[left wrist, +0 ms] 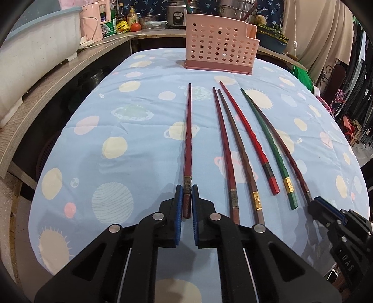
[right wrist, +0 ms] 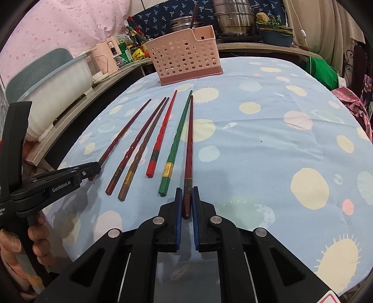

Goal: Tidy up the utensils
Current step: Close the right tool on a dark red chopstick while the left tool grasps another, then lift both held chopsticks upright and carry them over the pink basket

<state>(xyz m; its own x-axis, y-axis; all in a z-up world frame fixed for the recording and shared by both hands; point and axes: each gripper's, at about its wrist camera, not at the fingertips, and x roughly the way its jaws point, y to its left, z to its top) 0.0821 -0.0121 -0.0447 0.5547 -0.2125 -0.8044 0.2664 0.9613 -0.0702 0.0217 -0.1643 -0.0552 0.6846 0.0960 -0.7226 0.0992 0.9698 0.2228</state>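
Observation:
Several chopsticks lie side by side on the blue planet-print tablecloth [left wrist: 139, 151], tips toward a pink perforated utensil holder [left wrist: 221, 44] [right wrist: 186, 60] at the far end. My left gripper [left wrist: 187, 188] [right wrist: 98, 166] is shut on the thick end of the leftmost dark red chopstick [left wrist: 188, 130]. My right gripper [right wrist: 187, 191] [left wrist: 314, 201] is shut on the thick end of the rightmost dark red chopstick [right wrist: 190, 139]. Between them rest a dark red chopstick [left wrist: 223, 149], a brown chopstick [left wrist: 240, 151], a red chopstick [left wrist: 249, 132] and a green chopstick [left wrist: 268, 144]. Both held chopsticks still lie on the cloth.
A wooden counter [left wrist: 46, 93] runs along the left with a white tub [left wrist: 35, 53] on it. Steel pots [right wrist: 233, 16], bottles and a pink appliance [left wrist: 93, 23] crowd the back. A person's hand [right wrist: 37, 244] grips the left tool. Clothes hang at the right.

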